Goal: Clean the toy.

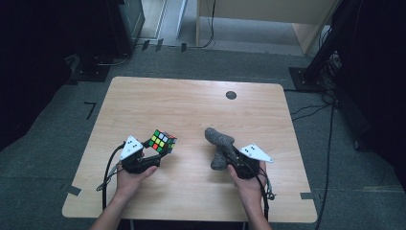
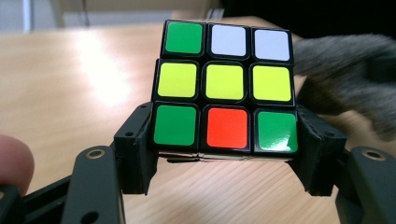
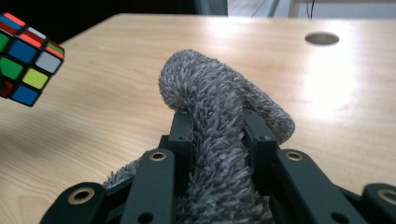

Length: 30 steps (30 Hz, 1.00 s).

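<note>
Left claw [image 2: 226, 154] clamps glossy cube [image 2: 226, 88]; right claw [image 3: 217, 135] pinches fuzzy grey sock [image 3: 219, 107].

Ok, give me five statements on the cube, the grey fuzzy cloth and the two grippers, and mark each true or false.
1. The left gripper clamps the puzzle cube between its jaws. True.
2. The cube's face toward the left gripper's camera has a middle row of three blue tiles. False: that row is yellow.
3. The right gripper is shut on the grey fuzzy cloth. True.
4. The cloth lies flat on the table, apart from both grippers. False: it stands up out of the right gripper's jaws.
5. A dark round hole sits near the table's far edge. True.
</note>
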Each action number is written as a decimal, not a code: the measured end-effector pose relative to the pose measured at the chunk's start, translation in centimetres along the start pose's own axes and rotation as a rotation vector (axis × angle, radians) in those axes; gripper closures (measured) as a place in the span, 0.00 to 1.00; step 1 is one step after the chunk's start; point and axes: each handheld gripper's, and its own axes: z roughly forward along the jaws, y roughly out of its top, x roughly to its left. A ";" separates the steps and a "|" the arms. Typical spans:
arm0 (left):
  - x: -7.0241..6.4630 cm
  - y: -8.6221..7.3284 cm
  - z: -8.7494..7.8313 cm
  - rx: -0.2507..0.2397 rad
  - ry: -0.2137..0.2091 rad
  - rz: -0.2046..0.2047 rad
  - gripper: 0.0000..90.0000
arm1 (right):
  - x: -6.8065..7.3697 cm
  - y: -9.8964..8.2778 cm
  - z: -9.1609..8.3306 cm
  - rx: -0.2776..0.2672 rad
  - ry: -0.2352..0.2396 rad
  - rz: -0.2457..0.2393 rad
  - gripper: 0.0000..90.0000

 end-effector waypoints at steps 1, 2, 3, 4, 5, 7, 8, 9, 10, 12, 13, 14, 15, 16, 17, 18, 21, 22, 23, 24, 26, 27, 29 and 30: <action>0.1 -0.2 0.2 0.011 0.006 0.003 0.38 | -0.1 -0.2 0.2 0.006 -0.005 -0.006 0.78; 0.2 -0.4 0.5 0.024 0.012 0.009 0.38 | -0.2 -0.3 0.4 0.013 -0.006 -0.007 0.77; 0.3 -0.6 0.9 0.036 0.018 0.010 0.38 | -0.3 -0.5 0.5 0.021 -0.005 -0.006 0.77; 0.4 -0.9 1.1 0.052 0.025 0.011 0.38 | -0.3 -0.6 0.6 0.025 -0.002 -0.006 0.76; 0.4 -1.1 1.5 0.071 0.032 0.012 0.38 | -0.3 -0.7 0.8 0.030 -0.002 -0.008 0.76; 0.5 -1.3 1.8 0.097 0.043 0.016 0.38 | -0.4 -0.9 0.9 0.041 -0.004 -0.010 0.76; 0.5 -1.4 2.0 0.112 0.050 0.018 0.38 | -0.4 -1.0 1.0 0.045 -0.003 -0.010 0.76; 0.6 -1.5 2.2 0.127 0.062 0.017 0.38 | -0.4 -1.0 1.0 0.050 -0.002 -0.011 0.76; 0.6 -1.5 2.4 0.133 0.070 0.017 0.38 | -0.4 -1.1 1.1 0.054 -0.004 -0.012 0.76; 0.7 -1.6 2.6 0.152 0.084 0.014 0.38 | -0.5 -1.1 1.1 0.057 -0.005 -0.012 0.76; 0.7 -1.6 2.8 0.161 0.093 0.015 0.38 | -0.5 -1.2 1.1 0.058 -0.005 -0.013 0.76; 0.7 -1.6 2.9 0.168 0.100 0.020 0.38 | -0.5 -1.2 1.1 0.059 -0.004 -0.015 0.76; 0.6 -1.6 2.9 0.171 0.103 0.023 0.38 | -0.5 -1.2 1.1 0.060 -0.003 -0.016 0.76; 0.6 -1.6 3.0 0.178 0.105 0.027 0.38 | -0.5 -1.2 1.1 0.061 -0.003 -0.015 0.76; 0.6 -1.6 3.1 0.186 0.107 0.033 0.38 | -0.6 -1.2 1.1 0.061 -0.003 -0.015 0.76; 0.5 -1.6 3.2 0.183 0.112 0.039 0.37 | -0.6 -1.2 1.1 0.061 -0.003 -0.016 0.76; 0.2 -1.6 3.3 0.186 0.113 0.055 0.37 | -0.7 -1.2 1.1 0.062 -0.003 -0.011 0.76; 0.1 -1.6 3.3 0.189 0.116 0.065 0.37 | -0.7 -1.3 1.1 0.061 -0.004 -0.011 0.76; 0.0 -1.7 3.4 0.189 0.120 0.072 0.37 | -0.7 -1.3 1.1 0.062 -0.005 -0.011 0.76; -0.2 -1.7 3.4 0.190 0.121 0.075 0.37 | -0.7 -1.3 1.1 0.061 -0.007 -0.011 0.76; -0.5 -1.7 3.6 0.189 0.130 0.080 0.37 | -0.8 -1.3 1.2 0.057 -0.015 -0.014 0.76; -0.6 -1.7 3.6 0.193 0.137 0.080 0.38 | -0.8 -1.2 1.1 0.054 -0.021 -0.018 0.77; -0.8 -1.7 3.7 0.189 0.150 0.072 0.38 | -0.8 -1.2 1.1 0.053 -0.039 -0.041 0.77; -0.8 -1.7 3.8 0.187 0.152 0.069 0.38 | -0.8 -1.2 1.1 0.053 -0.047 -0.048 0.77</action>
